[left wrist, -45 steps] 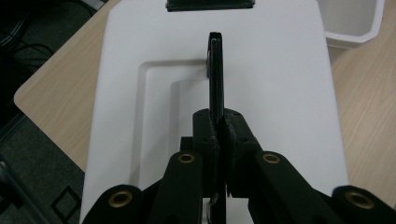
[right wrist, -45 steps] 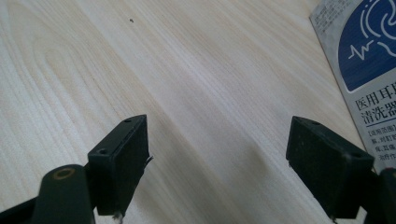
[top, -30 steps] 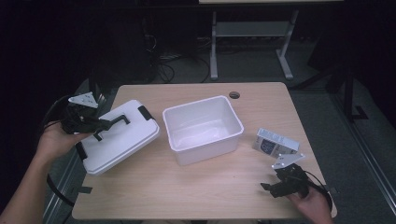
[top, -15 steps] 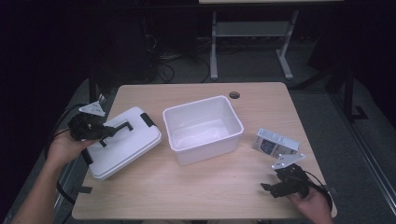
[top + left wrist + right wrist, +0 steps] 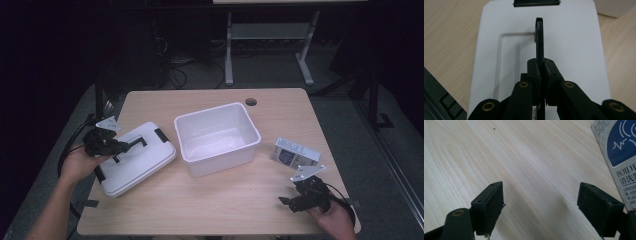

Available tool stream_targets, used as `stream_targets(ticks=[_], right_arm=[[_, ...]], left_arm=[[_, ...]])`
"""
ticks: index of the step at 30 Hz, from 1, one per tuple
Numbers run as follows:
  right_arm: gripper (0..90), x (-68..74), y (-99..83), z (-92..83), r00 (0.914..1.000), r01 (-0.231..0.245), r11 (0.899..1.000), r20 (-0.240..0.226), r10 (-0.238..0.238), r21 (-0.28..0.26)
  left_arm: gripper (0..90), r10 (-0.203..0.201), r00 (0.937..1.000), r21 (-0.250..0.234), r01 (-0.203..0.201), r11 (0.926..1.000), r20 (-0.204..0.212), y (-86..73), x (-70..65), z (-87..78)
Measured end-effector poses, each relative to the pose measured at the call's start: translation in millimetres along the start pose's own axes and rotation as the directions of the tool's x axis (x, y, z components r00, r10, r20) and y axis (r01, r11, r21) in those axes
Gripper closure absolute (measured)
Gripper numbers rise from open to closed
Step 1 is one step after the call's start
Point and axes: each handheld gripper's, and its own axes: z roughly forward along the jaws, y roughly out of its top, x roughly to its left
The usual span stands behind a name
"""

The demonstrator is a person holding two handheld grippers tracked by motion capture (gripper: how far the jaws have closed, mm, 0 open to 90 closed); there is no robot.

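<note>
A white lid [image 5: 135, 162] with black clips lies on the left of the wooden table [image 5: 220, 205]. My left gripper [image 5: 120, 146] is shut on the lid's black handle [image 5: 539, 37], which stands on edge between the pads [image 5: 537, 75]. An open white bin [image 5: 216, 137] stands at the table's middle. A small grey and blue box [image 5: 295, 152] lies to the right of the bin; its corner [image 5: 621, 152] reaches into the right gripper view. My right gripper [image 5: 286, 202] hovers low near the front right edge, open, with bare wood between its fingers [image 5: 487, 206].
A round cable hole [image 5: 251, 102] sits near the table's far edge. Behind the table stand metal frame legs [image 5: 229, 50] and loose cables on a dark floor. Bare wood stretches along the front of the table between my two hands.
My left gripper has sunk with the lid, which now lies lower and flatter on the table, its near end shifted toward the front left. The right gripper has kept still.
</note>
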Motion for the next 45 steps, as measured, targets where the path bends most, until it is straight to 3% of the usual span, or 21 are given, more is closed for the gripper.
stream_targets(ticks=[3,20,36,45], right_arm=[[20.6,0.1,0.3,0.4,1.0,0.003,1.0,-0.002,-0.003,0.0],[20.6,-0.1,-0.2,1.9,1.0,-0.001,1.0,-0.002,0.001,0.003],[20.5,1.0,0.7,3.5,1.0,-0.003,1.0,-0.008,0.003,0.015],[20.5,1.1,0.7,3.8,1.0,-0.002,1.0,-0.009,0.003,0.016]], left_arm=[[84.6,-0.003,1.0,0.017,0.003,0.9998,-0.005,-4.2,0.0,7.2],[84.5,-0.013,0.9999,0.018,0.012,0.9998,0.011,-10.2,-3.6,28.0],[83.6,-0.015,0.9998,0.011,0.015,0.9998,0.014,-14.4,-2.8,30.0],[77.8,-0.027,0.999,0.007,0.027,0.9996,0.035,-14.0,-3.1,29.7]])
